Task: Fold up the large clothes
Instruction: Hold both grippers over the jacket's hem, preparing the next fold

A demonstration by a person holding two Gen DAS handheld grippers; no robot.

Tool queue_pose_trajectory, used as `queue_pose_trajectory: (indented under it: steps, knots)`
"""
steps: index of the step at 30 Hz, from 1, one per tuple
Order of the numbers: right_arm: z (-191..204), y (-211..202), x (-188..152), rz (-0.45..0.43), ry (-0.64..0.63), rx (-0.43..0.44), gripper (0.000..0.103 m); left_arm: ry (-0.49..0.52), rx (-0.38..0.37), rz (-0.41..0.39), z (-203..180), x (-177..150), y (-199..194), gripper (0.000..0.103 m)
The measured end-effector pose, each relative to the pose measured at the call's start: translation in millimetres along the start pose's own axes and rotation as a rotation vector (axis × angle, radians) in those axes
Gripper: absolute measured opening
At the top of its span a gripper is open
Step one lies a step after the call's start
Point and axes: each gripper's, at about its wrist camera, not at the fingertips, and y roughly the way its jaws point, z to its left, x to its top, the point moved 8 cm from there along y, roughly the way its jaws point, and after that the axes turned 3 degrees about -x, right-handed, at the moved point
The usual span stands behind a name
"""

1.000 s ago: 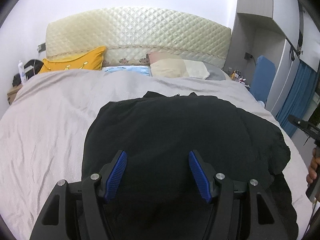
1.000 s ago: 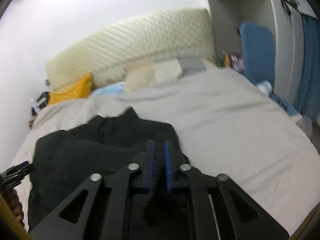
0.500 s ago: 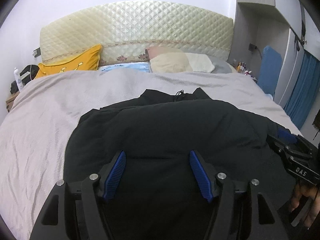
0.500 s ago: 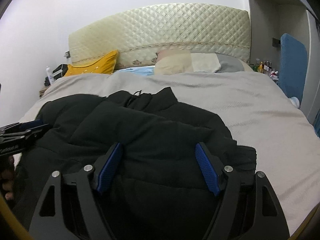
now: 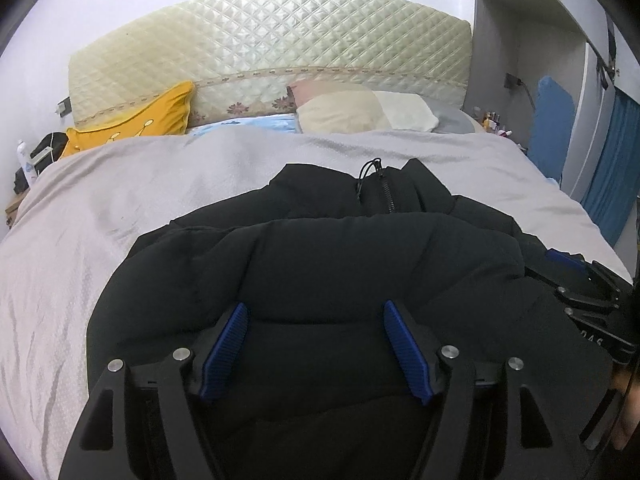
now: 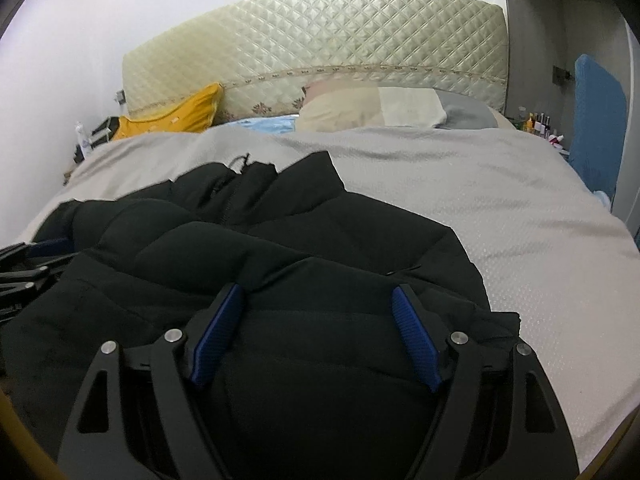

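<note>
A black puffer jacket lies folded on the grey bedspread, collar and zipper toward the headboard. It also shows in the right wrist view. My left gripper is open and empty, its blue pads spread just above the jacket's near fold. My right gripper is open and empty, low over the jacket's right part. The right gripper also shows at the right edge of the left wrist view; the left gripper shows at the left edge of the right wrist view.
A quilted cream headboard stands at the back. A yellow pillow and beige pillows lie in front of it. A blue board and blue curtain are to the right of the bed. Small items crowd a nightstand.
The right gripper has opened and let go of the jacket, which now lies folded over. Both grippers have moved lower and closer to the jacket.
</note>
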Motion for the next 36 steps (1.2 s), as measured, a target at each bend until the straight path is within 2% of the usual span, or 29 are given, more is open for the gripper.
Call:
queue_pose_trajectory:
  steps: [4, 8, 14, 16, 19, 21, 22, 24, 32, 36]
  knots:
    - [3, -3, -1, 0.032, -0.015, -0.008, 0.077, -0.006, -0.001, 0.008, 1, -2, -13, 0.070]
    - [2, -37, 3, 0.020, 0.001, 0.000, 0.077, -0.019, 0.009, 0.018, 2, -4, -50, 0.070]
    - [7, -125, 2, -0.054, -0.018, -0.019, 0.079, -0.024, 0.012, -0.043, 0, -8, -133, 0.070]
    - [11, -154, -3, -0.065, -0.021, -0.024, 0.081, -0.026, -0.021, -0.060, -6, -12, -162, 0.071]
    - [16, -193, -10, -0.090, -0.008, -0.012, 0.086, -0.030, -0.044, -0.098, -12, -20, -208, 0.084]
    - [19, -224, -16, -0.118, -0.005, -0.009, 0.090, -0.015, -0.050, -0.129, -14, -27, -236, 0.085]
    - [21, -237, -19, -0.129, -0.006, -0.011, 0.092, -0.008, -0.046, -0.136, -15, -32, -249, 0.086]
    - [23, -262, -27, -0.144, -0.014, -0.025, 0.103, -0.021, -0.058, -0.134, -15, -43, -270, 0.086]
    - [40, -337, -72, -0.158, -0.056, 0.003, 0.103, -0.008, -0.091, -0.157, -21, -105, -342, 0.087]
    - [37, -352, -99, -0.132, -0.037, 0.008, 0.103, 0.013, -0.087, -0.108, -26, -140, -352, 0.087]
